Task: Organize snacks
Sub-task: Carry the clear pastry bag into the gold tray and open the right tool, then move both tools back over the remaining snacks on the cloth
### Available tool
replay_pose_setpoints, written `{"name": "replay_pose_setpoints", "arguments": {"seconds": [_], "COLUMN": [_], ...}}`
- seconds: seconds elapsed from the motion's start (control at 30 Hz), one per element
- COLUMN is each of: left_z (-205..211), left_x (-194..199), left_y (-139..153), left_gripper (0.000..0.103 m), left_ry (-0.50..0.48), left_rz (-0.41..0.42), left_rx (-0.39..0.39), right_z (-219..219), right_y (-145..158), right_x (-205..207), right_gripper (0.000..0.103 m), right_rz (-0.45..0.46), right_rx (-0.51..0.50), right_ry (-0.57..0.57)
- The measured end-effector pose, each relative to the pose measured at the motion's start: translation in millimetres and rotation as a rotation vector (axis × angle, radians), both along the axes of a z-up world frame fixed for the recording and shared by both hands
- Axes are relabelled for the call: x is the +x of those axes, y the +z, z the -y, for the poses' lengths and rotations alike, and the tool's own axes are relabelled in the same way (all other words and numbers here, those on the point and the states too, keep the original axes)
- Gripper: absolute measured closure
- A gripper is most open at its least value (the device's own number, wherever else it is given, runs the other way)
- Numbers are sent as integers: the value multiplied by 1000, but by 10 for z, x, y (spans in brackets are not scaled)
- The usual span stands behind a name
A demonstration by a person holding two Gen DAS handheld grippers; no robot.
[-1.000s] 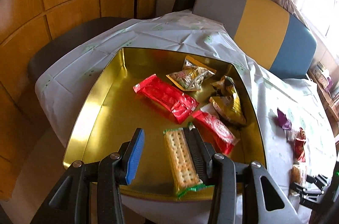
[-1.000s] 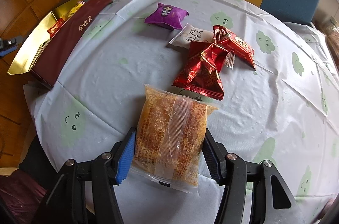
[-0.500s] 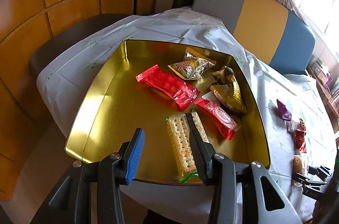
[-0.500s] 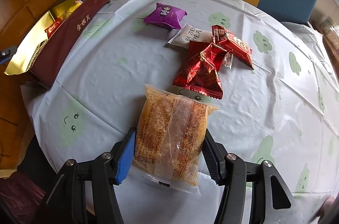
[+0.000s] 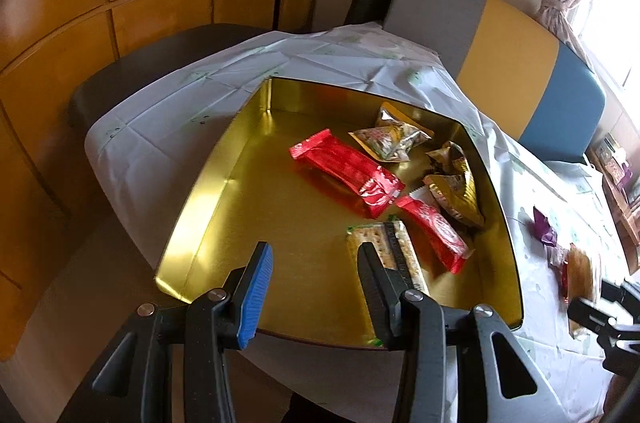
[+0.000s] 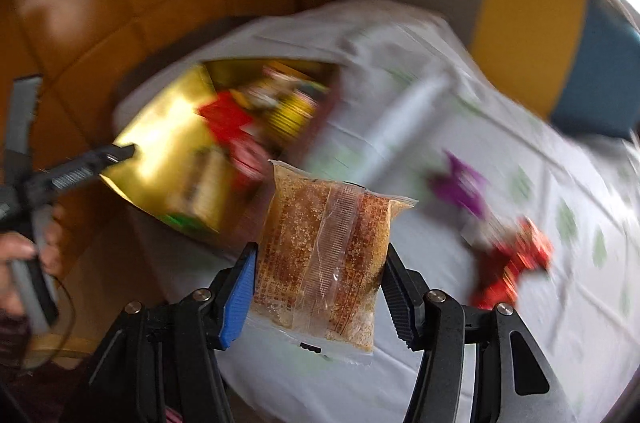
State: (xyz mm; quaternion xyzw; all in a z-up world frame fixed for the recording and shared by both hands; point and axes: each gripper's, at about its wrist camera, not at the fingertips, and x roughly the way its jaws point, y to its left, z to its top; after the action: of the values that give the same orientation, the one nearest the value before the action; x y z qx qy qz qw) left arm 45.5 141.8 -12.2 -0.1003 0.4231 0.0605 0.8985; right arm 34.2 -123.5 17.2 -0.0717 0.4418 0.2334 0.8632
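Pinching a clear-wrapped packet of golden-brown crisp [image 6: 324, 255] by its two long edges, the right gripper [image 6: 316, 287] points steeply down over the white tablecloth [image 6: 460, 343], the packet standing up between its blue pad and black ribbed finger. Beyond it, blurred, lie a purple sachet [image 6: 464, 187] and crumpled red wrappers [image 6: 516, 263] on the cloth. The left gripper [image 5: 316, 275] tilts down over the near edge of a shiny gold tin tray [image 5: 208, 199], its jaws spread apart with nothing between them; a hand [image 6: 24, 251] grasps its handle at the left of the right wrist view. Inside the tray, towards its right side, lie a rectangular cracker pack [image 5: 384, 255] in clear film with green ends, partly behind the black finger, a long glossy red bar [image 5: 346, 173], a smaller red-and-white wrapper [image 5: 434, 227], a silvery pouch with a yellow border [image 5: 392, 139] and two gold foil triangles [image 5: 456, 183]. The tray's left half is bare, mirror-like metal.
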Motion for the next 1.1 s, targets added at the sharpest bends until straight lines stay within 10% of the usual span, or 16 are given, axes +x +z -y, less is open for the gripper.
{"name": "replay_pose_setpoints", "arguments": {"seconds": [0.37, 1.1], "left_z": [-174, 58], "left_x": [-43, -72], "left_y": [-31, 16], "left_gripper": [58, 58], "left_ry": [27, -39], "left_rz": [-4, -1], "left_rx": [-6, 33], "right_z": [-863, -577], "right_y": [-319, -155], "right_x": [404, 182], "right_gripper": [43, 38], "right_rz": [-62, 3], "right_rx": [-67, 28], "right_ry": [103, 26]}}
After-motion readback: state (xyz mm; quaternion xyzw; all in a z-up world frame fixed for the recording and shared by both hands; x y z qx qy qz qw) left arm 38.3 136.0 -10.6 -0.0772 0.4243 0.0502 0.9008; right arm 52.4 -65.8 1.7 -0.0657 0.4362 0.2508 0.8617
